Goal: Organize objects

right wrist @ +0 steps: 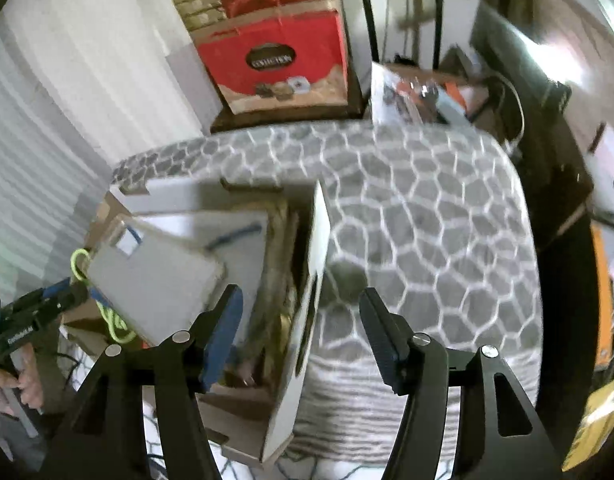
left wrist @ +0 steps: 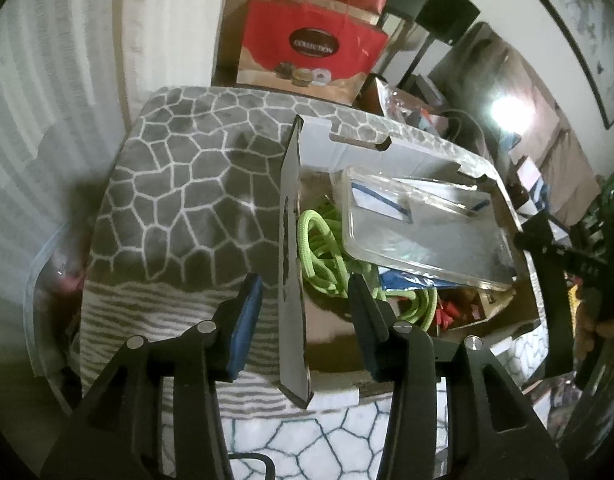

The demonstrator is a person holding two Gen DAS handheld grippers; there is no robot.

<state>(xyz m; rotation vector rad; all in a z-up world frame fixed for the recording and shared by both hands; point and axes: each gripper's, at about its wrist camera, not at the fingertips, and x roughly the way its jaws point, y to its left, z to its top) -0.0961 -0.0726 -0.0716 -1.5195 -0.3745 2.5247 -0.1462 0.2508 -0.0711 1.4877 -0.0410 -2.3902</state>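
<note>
Left gripper [left wrist: 305, 312] released, pads apart on either side of the upright left flap [left wrist: 293, 264] of the cardboard box [left wrist: 335, 344], not pressing it. Right gripper [right wrist: 299, 320] also released, jaws wide, straddling the box's right flap [right wrist: 313, 280] with clear gaps both sides. Box sits open on a grey cobble-pattern blanket [left wrist: 187, 184]. Inside: clear plastic case [left wrist: 419, 224] lying tilted on top, neon green cord [left wrist: 323, 248] coiled under it, some red and blue items beneath, too cluttered to name. Right wrist view blurred; it shows the other gripper at far left with a hand [right wrist: 11, 388] on its handle. Red "Collection" box [left wrist: 307, 52] stands beyond the blanket, well apart
</note>
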